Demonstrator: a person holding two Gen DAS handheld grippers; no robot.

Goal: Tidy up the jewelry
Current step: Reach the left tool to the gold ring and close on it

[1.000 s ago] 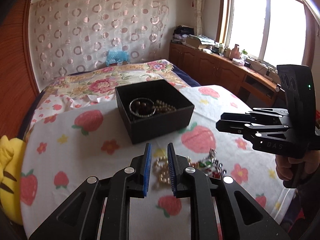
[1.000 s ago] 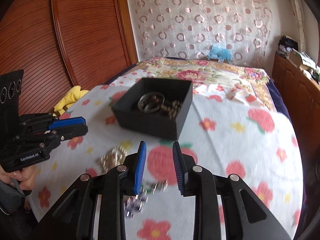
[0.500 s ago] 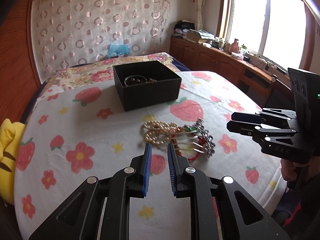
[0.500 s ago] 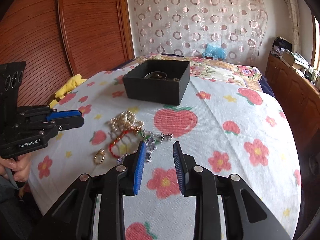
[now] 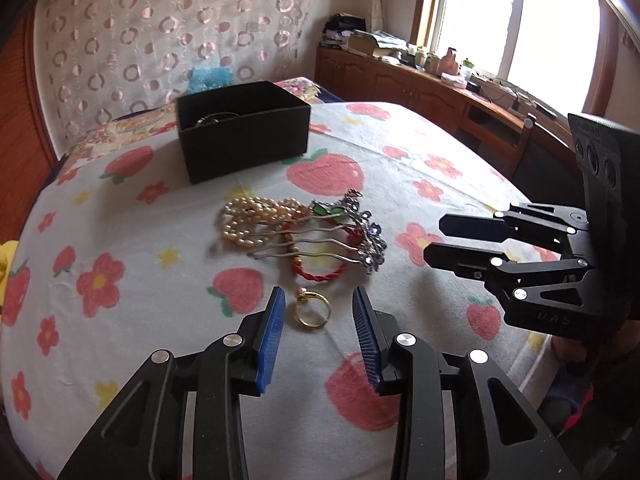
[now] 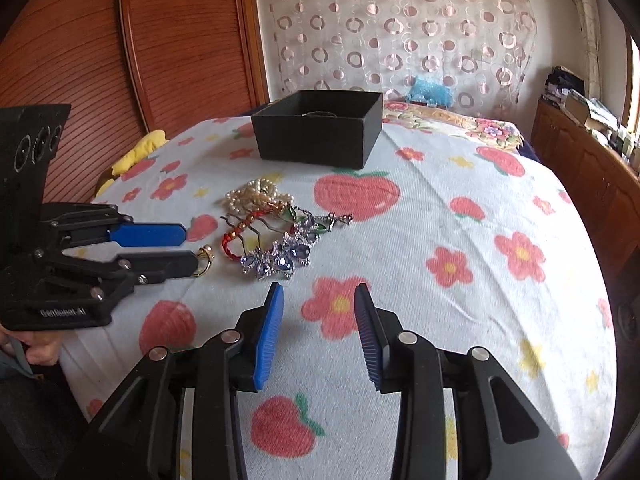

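On the fruit-print tablecloth (image 5: 120, 216) lies a heap of jewelry: a pearl necklace (image 5: 256, 220), a red braided bracelet (image 5: 320, 274) and a silver hair comb (image 5: 362, 236) with purple stones. A gold ring (image 5: 312, 312) rests on the cloth between the fingers of my left gripper (image 5: 319, 300), whose jaws are opening and do not touch it. My right gripper (image 6: 319, 296) is also opening, over bare cloth just short of the hair comb (image 6: 280, 258). Behind the heap stands the black box (image 6: 316, 132), holding a bangle.
A yellow soft toy (image 6: 136, 152) sits at the table's left edge. Beyond the table lie a bed with a floral cover (image 6: 440, 120) and a curtain. A wooden cabinet (image 5: 420, 88) with clutter runs under the window on the right.
Both grippers drew back from the black box and sank toward the heap. Both jaws widened. The gold ring now lies between the left fingers.
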